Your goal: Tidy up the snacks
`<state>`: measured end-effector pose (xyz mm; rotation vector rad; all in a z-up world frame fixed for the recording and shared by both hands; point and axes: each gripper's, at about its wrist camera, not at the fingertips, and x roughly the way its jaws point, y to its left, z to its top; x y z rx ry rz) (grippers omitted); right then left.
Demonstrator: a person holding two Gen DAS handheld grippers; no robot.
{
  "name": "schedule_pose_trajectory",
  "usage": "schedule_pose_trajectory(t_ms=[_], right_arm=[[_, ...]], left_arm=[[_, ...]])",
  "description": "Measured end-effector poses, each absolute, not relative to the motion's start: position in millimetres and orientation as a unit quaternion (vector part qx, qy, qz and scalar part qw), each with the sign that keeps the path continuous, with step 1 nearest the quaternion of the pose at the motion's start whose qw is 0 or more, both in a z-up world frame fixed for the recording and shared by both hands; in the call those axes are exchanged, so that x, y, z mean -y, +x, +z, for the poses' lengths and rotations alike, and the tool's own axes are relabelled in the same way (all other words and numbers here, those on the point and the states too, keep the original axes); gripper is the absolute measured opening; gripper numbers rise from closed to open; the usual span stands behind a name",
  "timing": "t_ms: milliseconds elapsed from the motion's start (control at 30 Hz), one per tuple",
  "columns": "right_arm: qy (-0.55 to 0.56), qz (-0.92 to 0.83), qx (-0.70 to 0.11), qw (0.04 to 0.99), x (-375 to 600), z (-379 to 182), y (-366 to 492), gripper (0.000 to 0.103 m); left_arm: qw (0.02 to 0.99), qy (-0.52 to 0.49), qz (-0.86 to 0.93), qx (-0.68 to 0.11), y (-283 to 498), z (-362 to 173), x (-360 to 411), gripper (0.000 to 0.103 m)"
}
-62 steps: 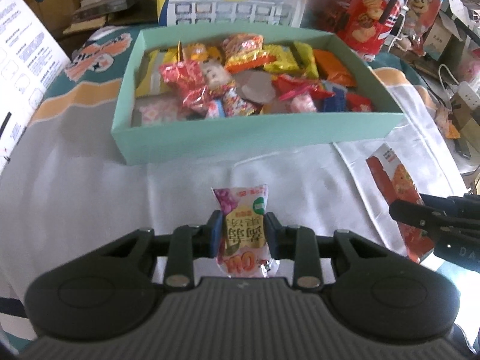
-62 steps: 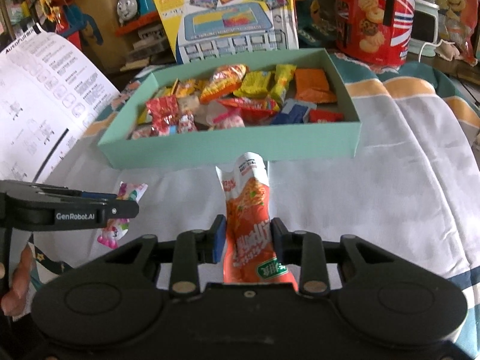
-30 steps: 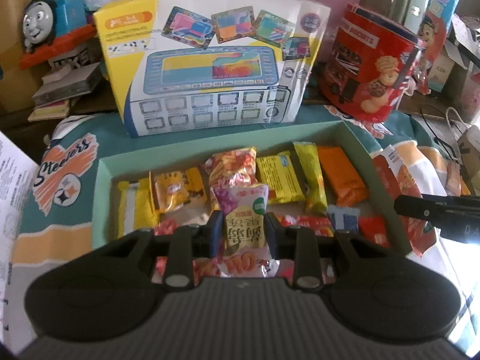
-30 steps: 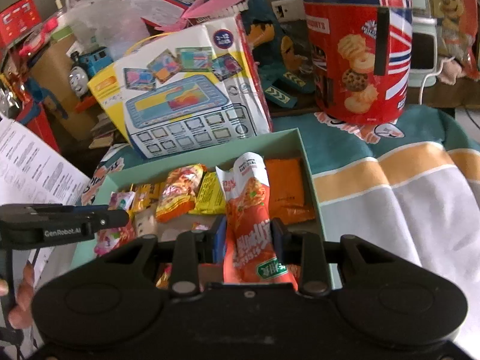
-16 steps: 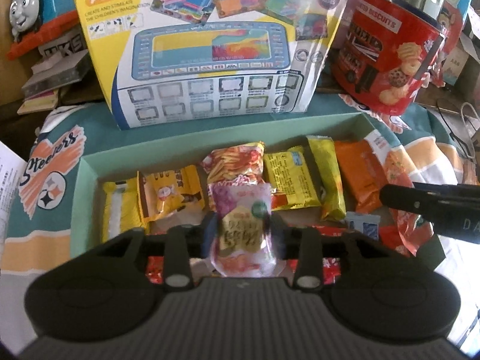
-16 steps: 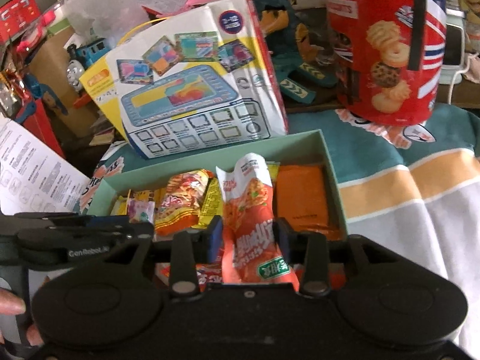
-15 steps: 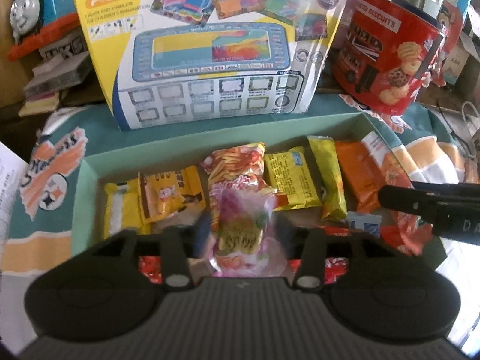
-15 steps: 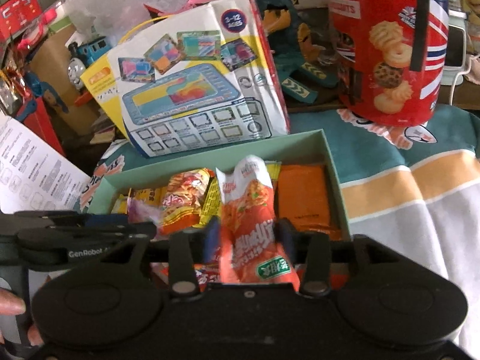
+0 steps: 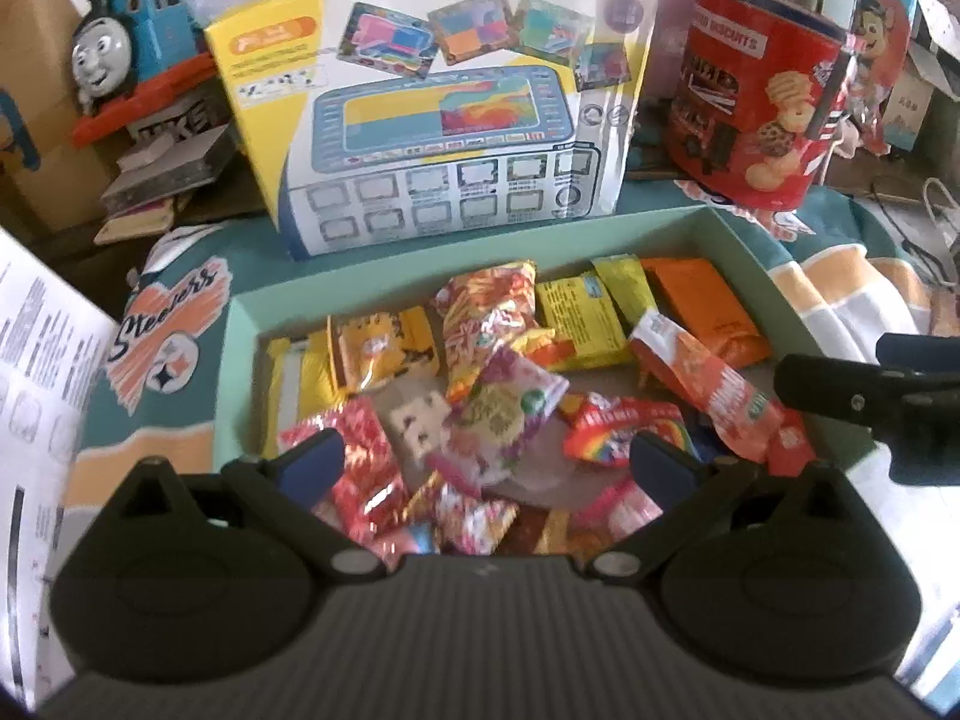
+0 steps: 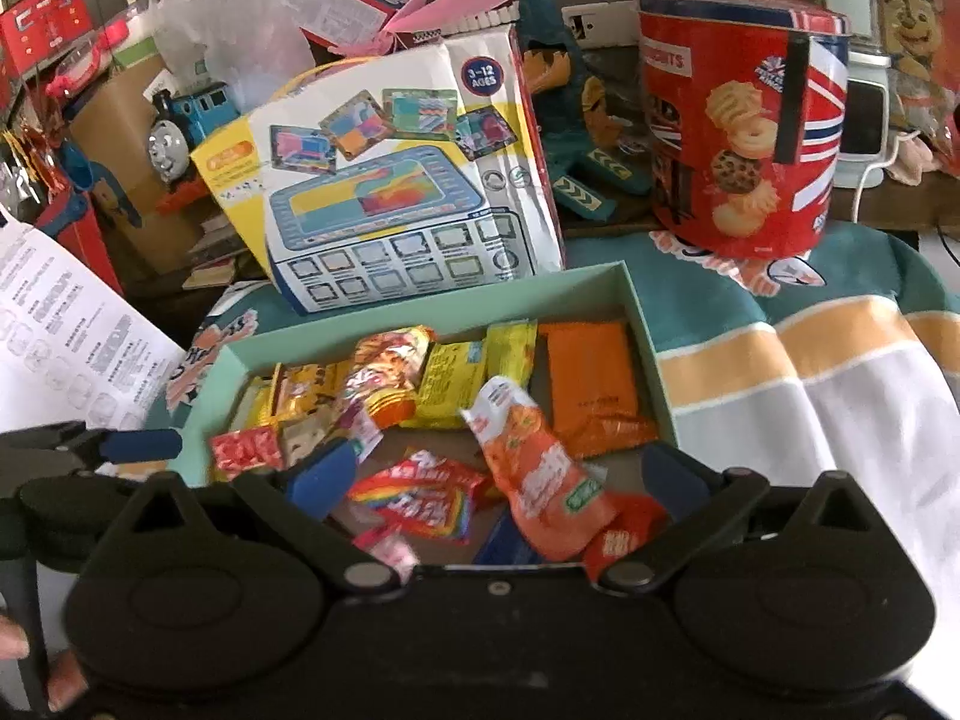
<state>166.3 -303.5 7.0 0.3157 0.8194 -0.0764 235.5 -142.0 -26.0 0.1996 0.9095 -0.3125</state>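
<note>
- Left wrist view: the pink-and-yellow snack pouch (image 9: 504, 414) lies between the left gripper (image 9: 486, 459) jaws, clear of both pads, on the heap of packets inside the green box (image 9: 240, 324). The jaws are opening and grasp nothing.
- Right wrist view: the orange snack pouch (image 10: 534, 468) lies slantwise between the right gripper (image 10: 501, 471) jaws, nearer the right-hand pad and touching neither, on the packets in the same box (image 10: 651, 372). These jaws are also opening and hold nothing.
- Handling, as a judgement: both pouches look light, soft and crinkly, with glossy film that is likely to slip. The flat sealed end or the mid-body, taken across the narrow width, is the better hold. Hard squeezing may crush the contents.
- The other packets beyond the jaws overlap loosely, so a pouch may drag its neighbours.
- Hidden or unclear: each gripper body covers the near wall of the box and the packets below the jaws. The pink-and-yellow pouch is blurred, and its print cannot be read.
- The right gripper appears only as a dark finger at the right edge of the left view.
- Outside the box, the striped cloth (image 10: 840, 396) covers the counter surface. A toy carton (image 9: 456, 120) and a red biscuit tin (image 10: 741, 138) stand behind the box.
</note>
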Motion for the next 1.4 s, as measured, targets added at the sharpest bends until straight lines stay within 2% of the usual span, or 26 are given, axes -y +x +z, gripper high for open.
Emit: schedule_pose_trajectory(t_ms=[367,700,1400], right_arm=[[0.136,-0.037,-0.396,0.907,270,43,100,0.103],[0.142,-0.048,-0.418,0.896,256,41,42,0.103],[0.127,-0.05,-0.476,0.869,240,13,20,0.103]], left_arm=[[0.893,0.082,-0.15,-0.416,155,2,108,0.103],[0.887,0.081,-0.14,-0.434,95,-14,76,0.103],[0.88,0.083,-0.089,-0.46,85,-34,57,0.103]])
